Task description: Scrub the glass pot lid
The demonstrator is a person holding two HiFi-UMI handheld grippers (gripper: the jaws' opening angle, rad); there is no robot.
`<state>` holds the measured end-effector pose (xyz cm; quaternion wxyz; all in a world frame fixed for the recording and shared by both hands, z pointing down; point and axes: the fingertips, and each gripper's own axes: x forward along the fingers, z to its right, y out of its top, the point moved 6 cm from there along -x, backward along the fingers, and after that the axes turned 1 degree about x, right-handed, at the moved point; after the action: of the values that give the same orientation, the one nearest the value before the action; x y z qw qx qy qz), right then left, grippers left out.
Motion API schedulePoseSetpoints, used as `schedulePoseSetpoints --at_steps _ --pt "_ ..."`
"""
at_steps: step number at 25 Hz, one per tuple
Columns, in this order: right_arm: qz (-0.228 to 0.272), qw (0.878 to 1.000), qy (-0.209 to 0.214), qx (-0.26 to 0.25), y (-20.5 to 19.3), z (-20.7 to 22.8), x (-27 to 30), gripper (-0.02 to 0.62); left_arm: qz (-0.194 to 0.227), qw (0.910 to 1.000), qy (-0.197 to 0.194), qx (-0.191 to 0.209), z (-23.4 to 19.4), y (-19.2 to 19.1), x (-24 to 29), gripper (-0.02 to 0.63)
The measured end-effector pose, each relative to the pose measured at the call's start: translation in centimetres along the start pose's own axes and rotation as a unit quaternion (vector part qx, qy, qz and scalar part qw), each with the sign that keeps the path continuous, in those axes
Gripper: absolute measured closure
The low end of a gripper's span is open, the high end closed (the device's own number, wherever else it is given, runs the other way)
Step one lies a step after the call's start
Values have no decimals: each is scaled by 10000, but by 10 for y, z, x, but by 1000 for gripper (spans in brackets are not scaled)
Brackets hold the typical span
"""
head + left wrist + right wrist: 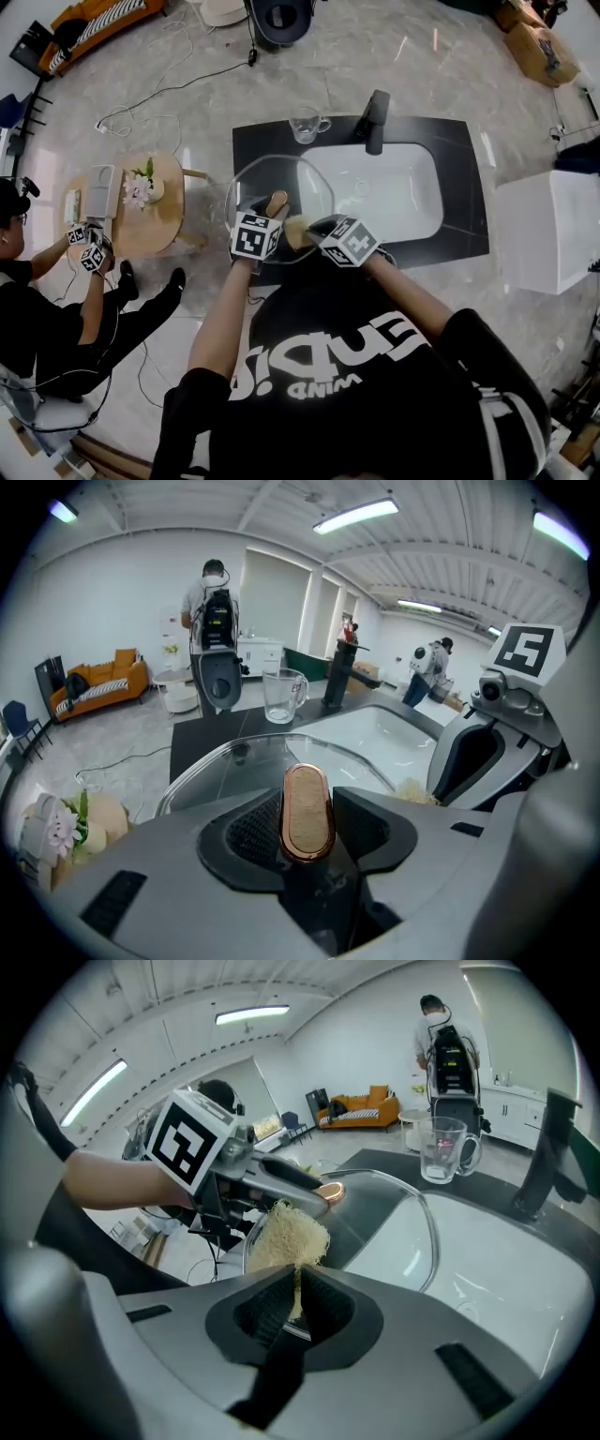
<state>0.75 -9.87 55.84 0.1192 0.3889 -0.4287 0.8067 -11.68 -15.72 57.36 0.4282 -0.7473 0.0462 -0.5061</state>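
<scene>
seated person: 9 o'clock edge of head view, holds own pair of marker cubes
side table: round, wood, well apart from the lid at its 9 o'clock; flowers on it
left gripper: fingers clamped on the lid's handle, one pad on each side, handle upright between them
glass pot lid: carried by the handle, off the counter, over the basin's 9 o'clock edge and the counter's near-left corner; handle at the lid's 6 o'clock in head view
right gripper: just beside the left one at its 3 o'clock; fingers pinched together on the scrub pad
scrub pad: pale, fibrous; sticks up out of the jaws, overlaps the lid's near rim next to the handle; actual contact unclear
mug: clear glass, upright on the counter, lid's 12 o'clock
faucet: black, basin's 12 o'clock
basin: white, set in black counter
</scene>
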Motion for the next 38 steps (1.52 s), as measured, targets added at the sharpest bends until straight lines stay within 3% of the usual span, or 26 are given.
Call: schedulePoseSetpoints --at_steps 8,23,33,38 --pt "-405 9989 133 -218 -6 -5 31 571 -11 10000 -5 -39 1 0 0 422" --pt "-289 9976 276 -563 22 -17 65 571 -9 9999 72 -121 1 -1 1 422" --pt "-247 9961 197 -822 20 -18 66 571 -16 9998 126 -131 3 0 1 423" --pt "-270 9970 162 -701 14 -12 60 571 -11 9997 174 -151 2 0 1 422"
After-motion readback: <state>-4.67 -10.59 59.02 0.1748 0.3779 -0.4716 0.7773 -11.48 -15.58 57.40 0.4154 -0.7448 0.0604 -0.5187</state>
